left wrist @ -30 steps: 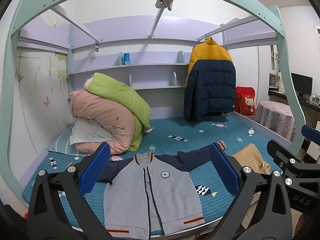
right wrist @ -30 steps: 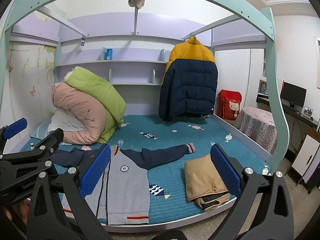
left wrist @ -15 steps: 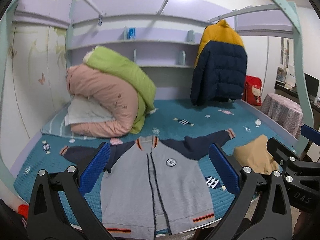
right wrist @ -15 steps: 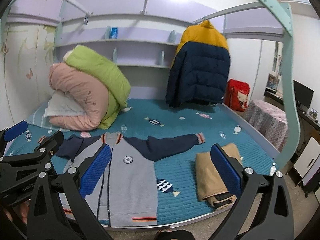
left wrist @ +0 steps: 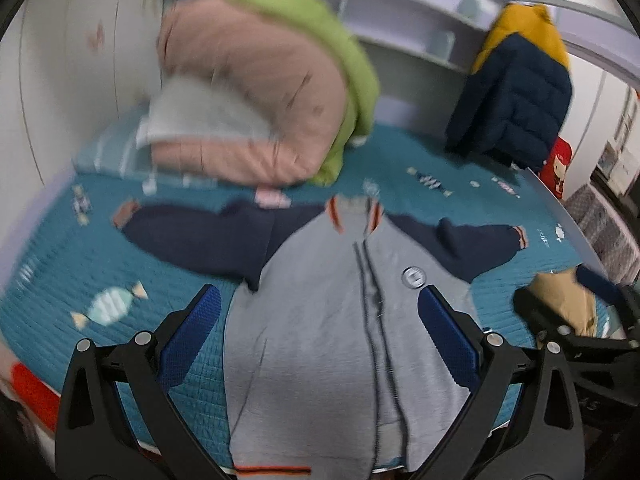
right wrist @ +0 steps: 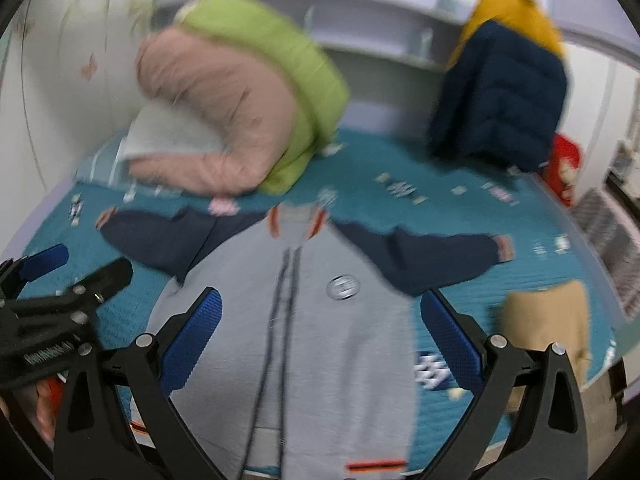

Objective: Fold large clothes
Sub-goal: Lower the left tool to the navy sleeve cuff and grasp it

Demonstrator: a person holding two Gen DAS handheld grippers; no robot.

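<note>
Lying flat, jacket (left wrist: pixel 320 340) beneath left gripper (left wrist: pixel 320 340)

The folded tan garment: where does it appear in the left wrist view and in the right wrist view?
Left wrist view: the folded tan garment lies at the right edge, partly hidden behind the right tongs.
Right wrist view: it lies lower right, on the teal bedspread, near the bed's edge.
Shared landmark: the round badge on the grey jacket, left of the garment in both views.
</note>
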